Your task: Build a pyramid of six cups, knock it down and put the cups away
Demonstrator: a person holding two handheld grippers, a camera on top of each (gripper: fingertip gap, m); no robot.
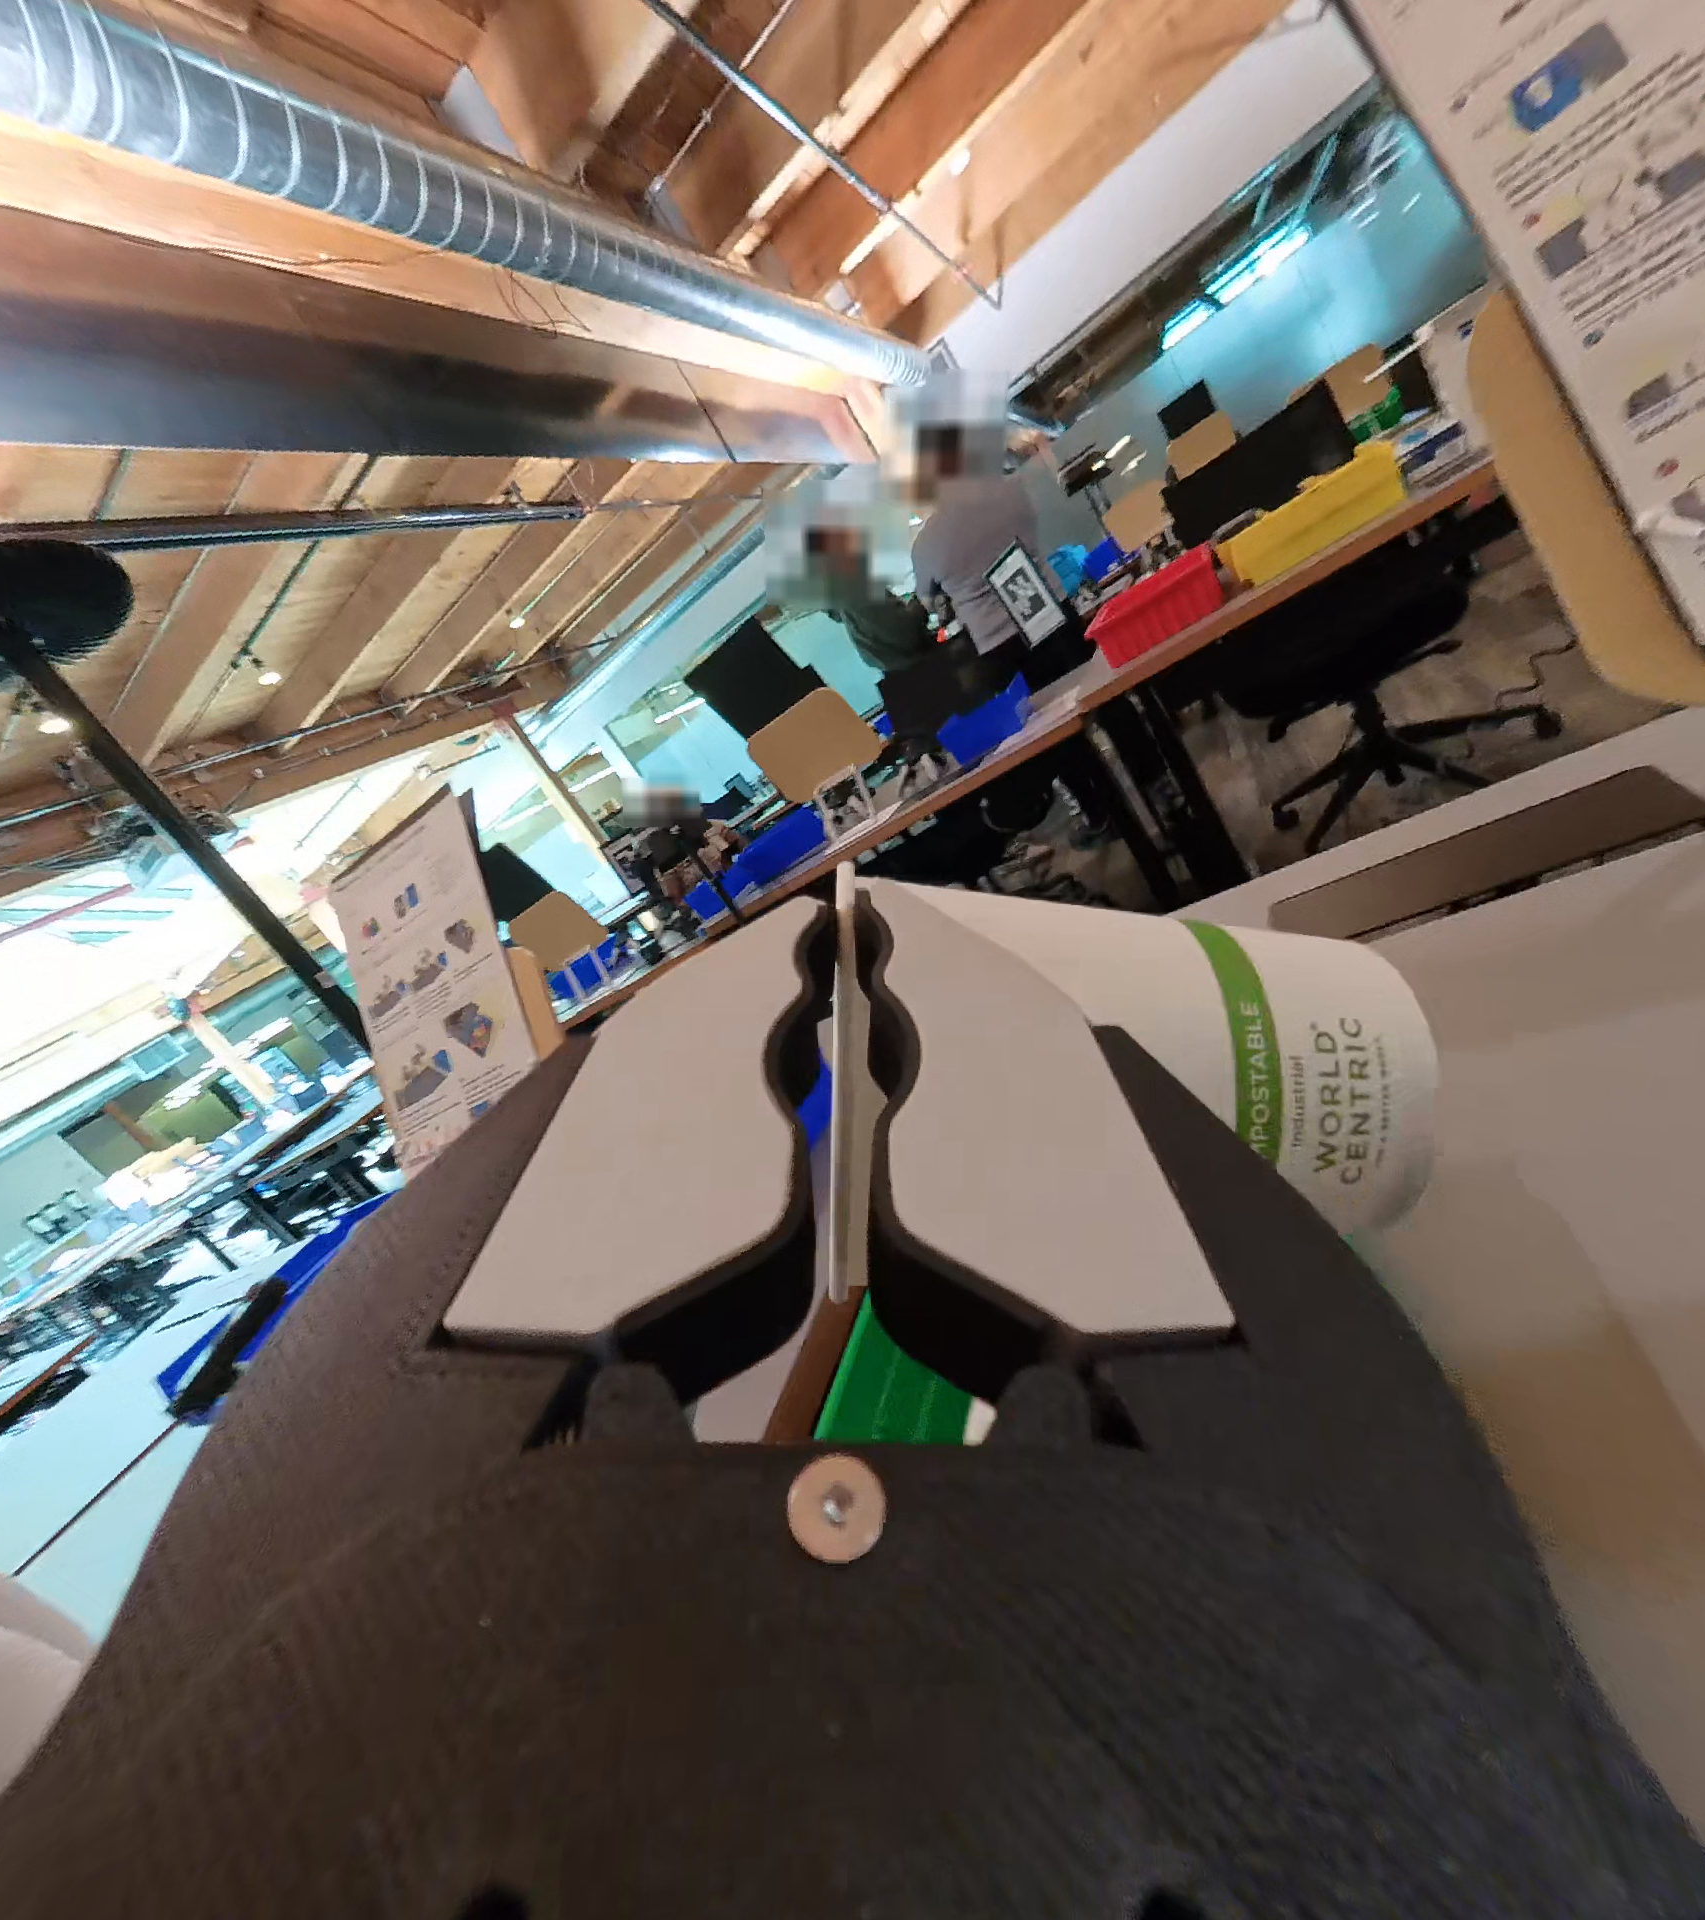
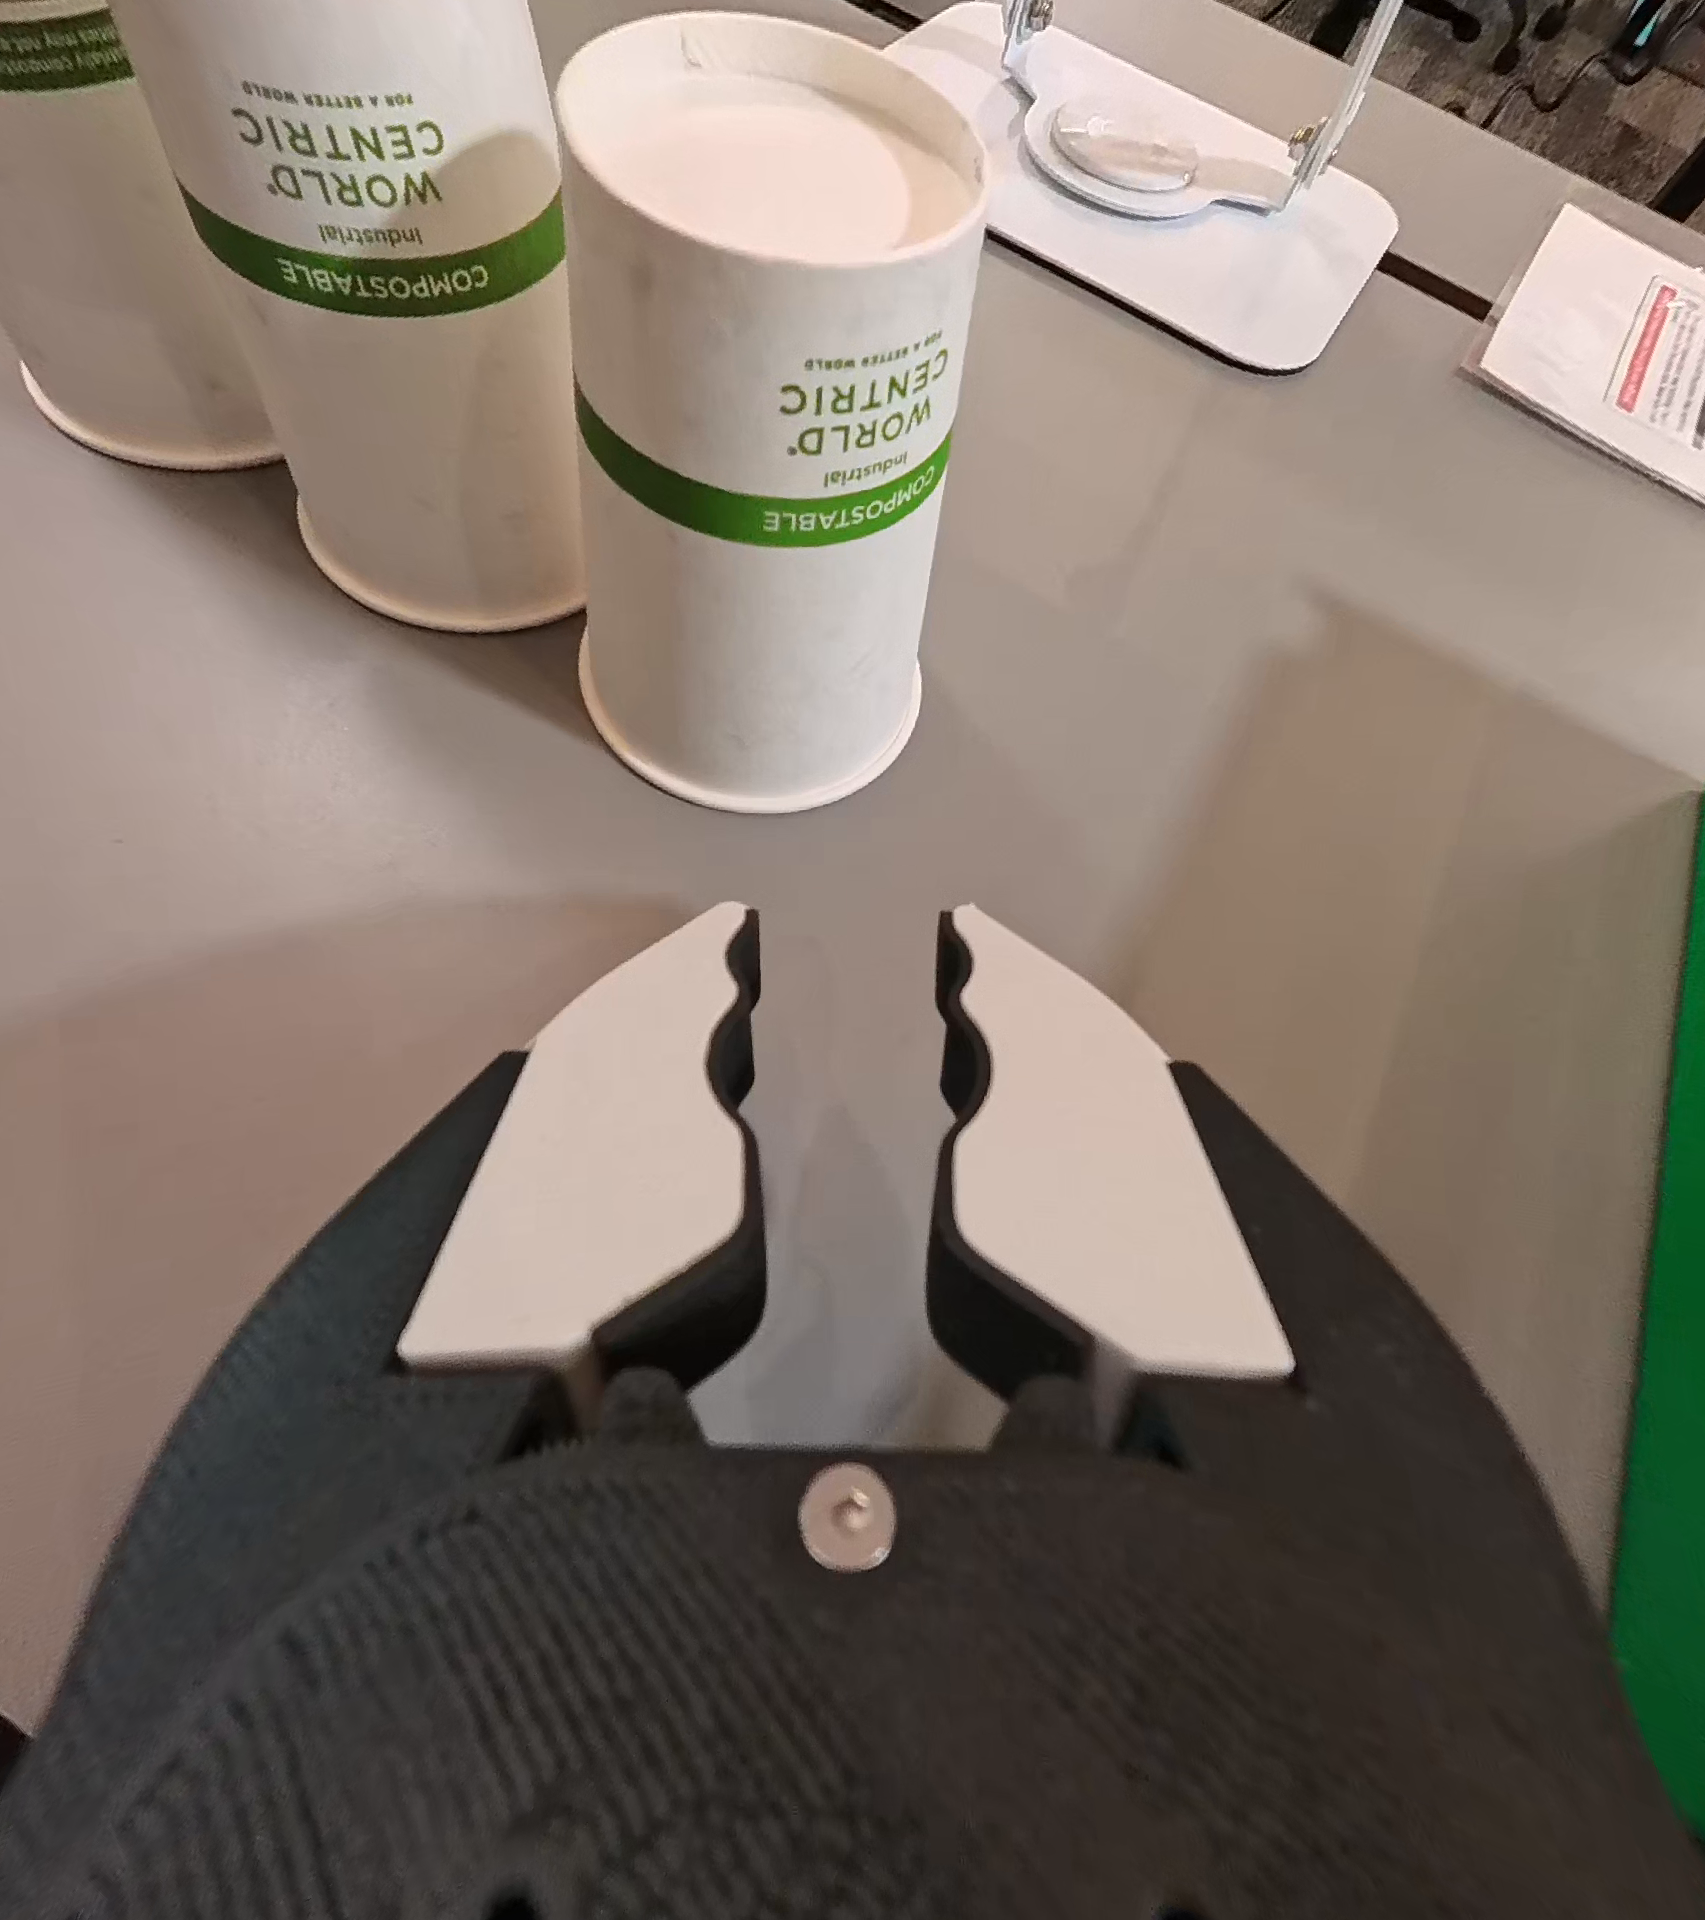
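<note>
Left hand-held gripper pinching thin, perhaps paper cup wall.

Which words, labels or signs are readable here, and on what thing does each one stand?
I do not copy out writing; these things bear it:
Table cups: green band, green print, legible.
Held cup in left gripper: same print.
Sheet: small print, blurred.
Posters: blurred.
</note>
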